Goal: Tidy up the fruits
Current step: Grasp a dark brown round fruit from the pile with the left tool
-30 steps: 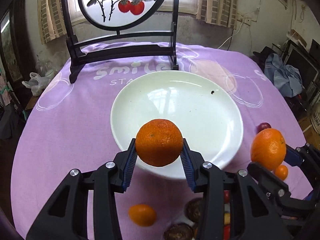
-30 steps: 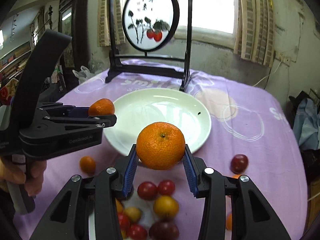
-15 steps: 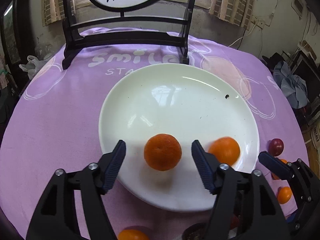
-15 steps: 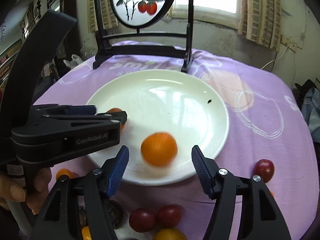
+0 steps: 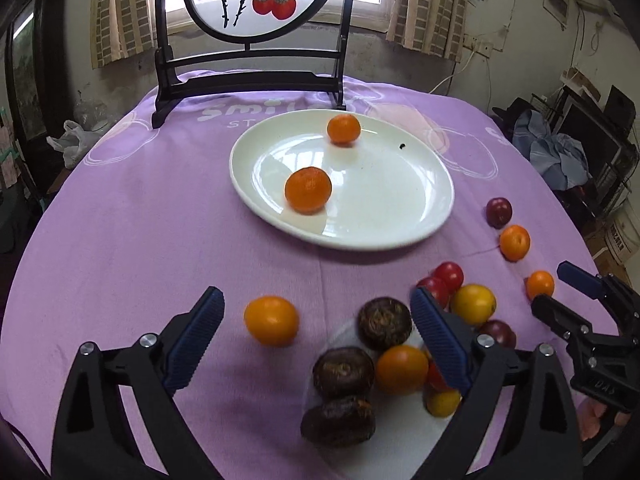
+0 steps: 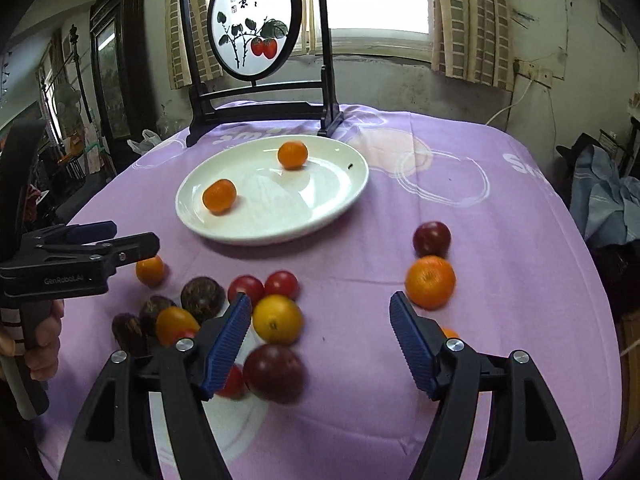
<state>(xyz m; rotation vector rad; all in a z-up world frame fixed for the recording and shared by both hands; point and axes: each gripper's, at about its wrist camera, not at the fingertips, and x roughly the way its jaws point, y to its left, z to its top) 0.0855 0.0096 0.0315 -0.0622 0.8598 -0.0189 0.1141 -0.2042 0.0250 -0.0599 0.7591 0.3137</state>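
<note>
A white plate (image 5: 420,216) (image 6: 328,208) on the purple cloth holds two oranges, a near one (image 5: 308,191) (image 6: 219,196) and a far one (image 5: 343,129) (image 6: 293,155). My left gripper (image 5: 316,332) is open and empty, low over the cloth, with a small orange fruit (image 5: 271,320) between its fingers' line. My right gripper (image 6: 320,340) is open and empty, with an orange (image 6: 430,282) just beyond its right finger. A pile of red, yellow and dark brown fruits (image 5: 384,356) (image 6: 224,312) lies near both grippers.
A black wooden stand with a round painted screen (image 5: 256,12) (image 6: 256,40) stands behind the plate. A dark red plum (image 5: 499,212) (image 6: 431,239) and small oranges (image 5: 515,242) lie on the cloth at the right. The table's edge falls off to the right.
Both grippers opened and let their oranges drop onto the plate, then pulled back toward me and away from it. The right one's orange rolled to the plate's far side.
</note>
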